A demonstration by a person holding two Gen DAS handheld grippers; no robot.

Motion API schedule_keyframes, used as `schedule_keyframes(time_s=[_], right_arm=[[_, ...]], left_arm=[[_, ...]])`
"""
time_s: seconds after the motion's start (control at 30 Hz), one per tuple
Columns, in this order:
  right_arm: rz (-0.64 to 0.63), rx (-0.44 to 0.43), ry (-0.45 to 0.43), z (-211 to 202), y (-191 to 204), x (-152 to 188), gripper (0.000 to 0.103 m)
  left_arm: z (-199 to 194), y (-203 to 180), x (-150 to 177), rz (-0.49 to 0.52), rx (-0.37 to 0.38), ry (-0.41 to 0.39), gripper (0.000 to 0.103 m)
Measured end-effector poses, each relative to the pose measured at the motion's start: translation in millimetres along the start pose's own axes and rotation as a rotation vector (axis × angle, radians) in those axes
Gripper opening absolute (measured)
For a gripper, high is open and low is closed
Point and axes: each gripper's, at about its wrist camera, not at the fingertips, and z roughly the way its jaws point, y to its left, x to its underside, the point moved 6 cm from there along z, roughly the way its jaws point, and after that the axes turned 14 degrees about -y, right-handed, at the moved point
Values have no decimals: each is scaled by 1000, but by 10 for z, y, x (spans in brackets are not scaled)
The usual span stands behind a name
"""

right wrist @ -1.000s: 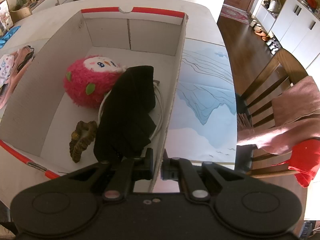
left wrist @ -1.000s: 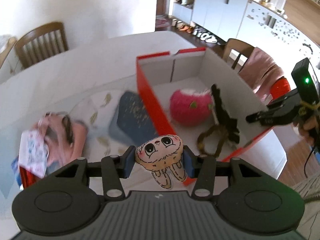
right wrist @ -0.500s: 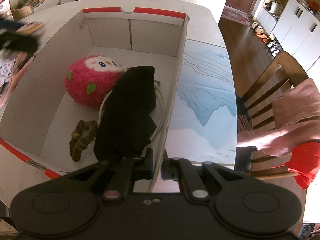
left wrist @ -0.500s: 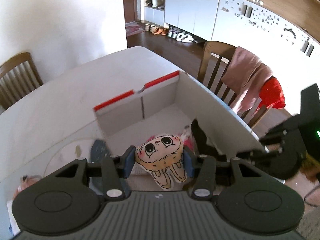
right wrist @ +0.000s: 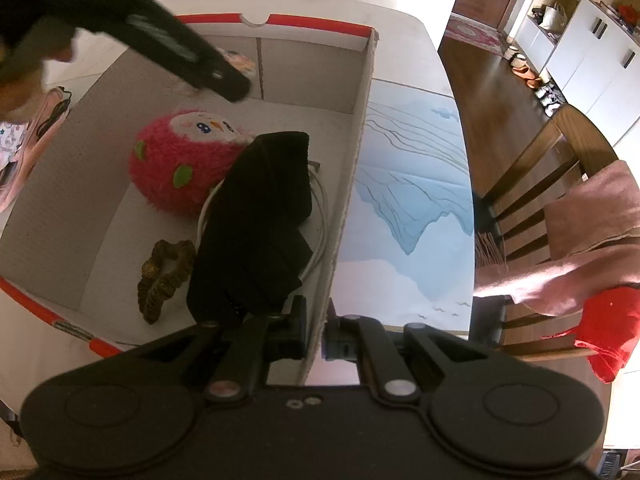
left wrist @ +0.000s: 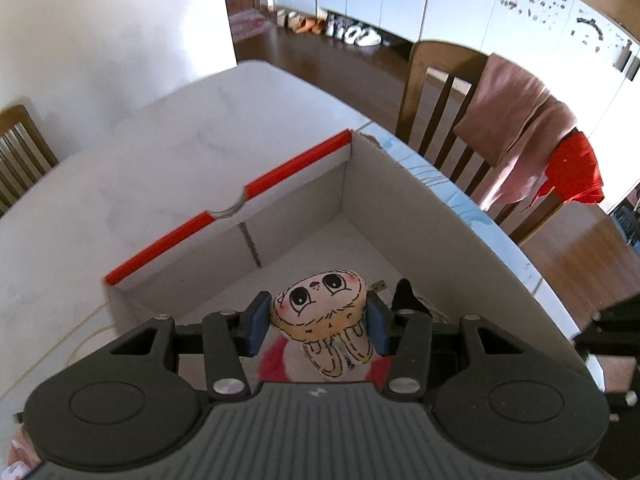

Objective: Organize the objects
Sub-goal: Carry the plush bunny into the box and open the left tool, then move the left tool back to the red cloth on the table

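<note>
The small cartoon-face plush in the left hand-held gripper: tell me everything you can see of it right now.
The small plush is cream-tan, soft-looking fabric with a printed cartoon face: big dark eyes, pink cheeks, black outlines and two drooping outlined lobes below. It is clamped at its sides between the blue pads of the left hand-held gripper, face toward the camera, held over the open white box with red edging, above a pink plush toy.

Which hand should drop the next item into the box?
Left. The left gripper already holds the cartoon plush over the open box, while the right gripper is clamped on the box wall.
</note>
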Motion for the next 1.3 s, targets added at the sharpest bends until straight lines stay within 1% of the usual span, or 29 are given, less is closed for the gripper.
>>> schedule_keyframes(time_s=[0.2,0.4,0.67,0.73,0.77,0.8,0.87,0.97,1.1,1.3], right_arm=[[15,1,9,20,-12,-17,5],[24,0,15,39,-19,-30,5],[20,-1,20,46,-16,-30,5],[22,1,20,45,-15,-29,6],[22,0,21,46,-14,-28,6],[22,2,22,48,-14,-26,6],[22,2,21,47,-16,-25,6],[24,2,21,47,-14,-25,6],[19,1,21,57,-7,-21,6],[14,-5,23,68,-5,-18,6]], left_arm=[[370,12,19,-9,-2,62,48],[614,31,44,-12,-3,100,49],[785,55,115,-20,-5,145,50],[792,62,120,-25,-6,148,51],[789,68,120,-26,-10,149,55],[778,82,124,-28,-18,148,60],[743,102,125,-33,-32,140,66],[652,137,138,-50,-28,131,67],[400,199,141,-84,-48,96,67],[-218,321,188,-156,-82,0,67]])
